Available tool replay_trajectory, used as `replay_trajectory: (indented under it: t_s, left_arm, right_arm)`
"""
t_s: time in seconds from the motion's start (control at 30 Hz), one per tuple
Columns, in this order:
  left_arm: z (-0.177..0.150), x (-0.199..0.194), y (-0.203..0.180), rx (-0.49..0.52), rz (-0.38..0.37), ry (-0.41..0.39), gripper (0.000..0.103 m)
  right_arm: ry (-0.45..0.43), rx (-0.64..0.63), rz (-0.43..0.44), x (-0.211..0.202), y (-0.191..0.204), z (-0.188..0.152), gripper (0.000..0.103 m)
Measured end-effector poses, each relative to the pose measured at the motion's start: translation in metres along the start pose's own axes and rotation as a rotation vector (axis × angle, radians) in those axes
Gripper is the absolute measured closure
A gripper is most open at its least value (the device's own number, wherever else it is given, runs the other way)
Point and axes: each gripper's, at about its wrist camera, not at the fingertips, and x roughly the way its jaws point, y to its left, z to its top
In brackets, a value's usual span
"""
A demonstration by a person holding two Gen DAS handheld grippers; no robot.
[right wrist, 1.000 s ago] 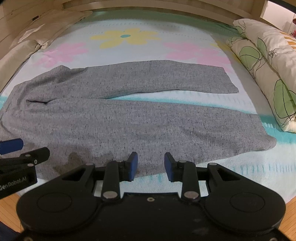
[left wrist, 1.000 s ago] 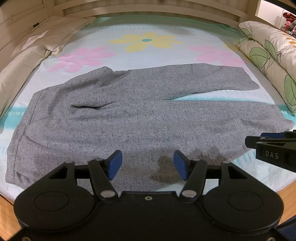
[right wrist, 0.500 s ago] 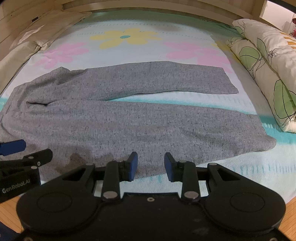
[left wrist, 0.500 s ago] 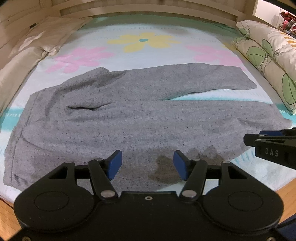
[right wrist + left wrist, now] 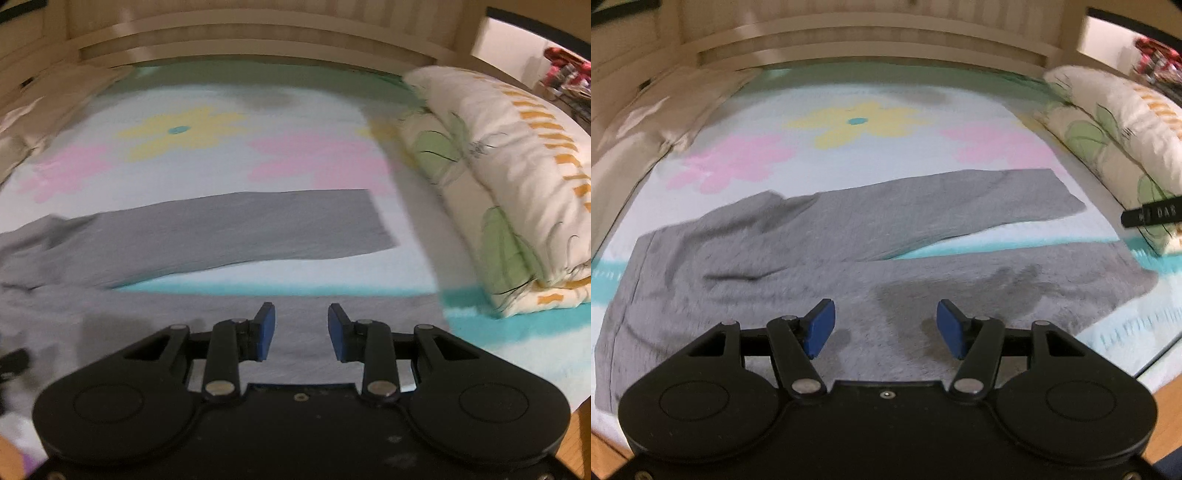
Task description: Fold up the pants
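Lying flat on bedsheet (image 5: 886,155), gray pants (image 5: 812,251); both grippers empty.

Left gripper (image 5: 885,329) housing: matte black, broad, with two round bulges, each bearing a shallow circular recess.
Left gripper linkage: black bars pivoting on silver round pins; a small screw sits at the centre of the near edge.
Left gripper pads (image 5: 820,328): blue, rectangular, on the inner faces of the fingertips.
Right gripper (image 5: 301,331) housing: same matte black twin-disc form, faintly dusty and speckled.
Right gripper linkage: black bars, silver pins, triangular cut-outs in the outer arms.
Right gripper pads (image 5: 265,330): blue, rectangular.
Marking: white letters "DAS" on the black finger at the right edge of the left wrist view.
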Motion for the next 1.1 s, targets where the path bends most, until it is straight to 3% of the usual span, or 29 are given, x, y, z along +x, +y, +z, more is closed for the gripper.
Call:
replay_trajectory:
  t_s: [0.2,0.37,0.57,0.77,0.9,1.07,1.1]
  left_arm:
    - [0.015,0.013,-0.020,0.087,0.024,-0.034,0.039]
    - [0.026,0.025,-0.028,0.096,0.059,-0.084,0.039]
    - [0.020,0.046,-0.028,0.066,0.031,-0.065,0.039]
    - [0.013,0.072,-0.026,0.050,-0.047,-0.032,0.039]
    - [0.003,0.087,-0.022,0.063,-0.015,-0.042,0.039]
    - [-0.007,0.107,-0.018,0.010,0.054,-0.015,0.039]
    - [-0.009,0.109,-0.018,0.008,0.050,-0.007,0.039]
  right_arm:
    - [0.084,0.184,-0.049,0.060,-0.098,0.001,0.069]
    - [0.098,0.187,-0.102,0.105,-0.142,-0.012,0.069]
    - [0.103,0.225,-0.082,0.152,-0.157,-0.011,0.072]
    - [0.138,0.217,-0.132,0.193,-0.165,-0.014,0.071]
    - [0.153,0.233,-0.108,0.211,-0.172,-0.018,0.069]
    - [0.142,0.254,-0.071,0.216,-0.178,-0.021,0.069]
    - [0.144,0.255,-0.060,0.217,-0.180,-0.021,0.072]
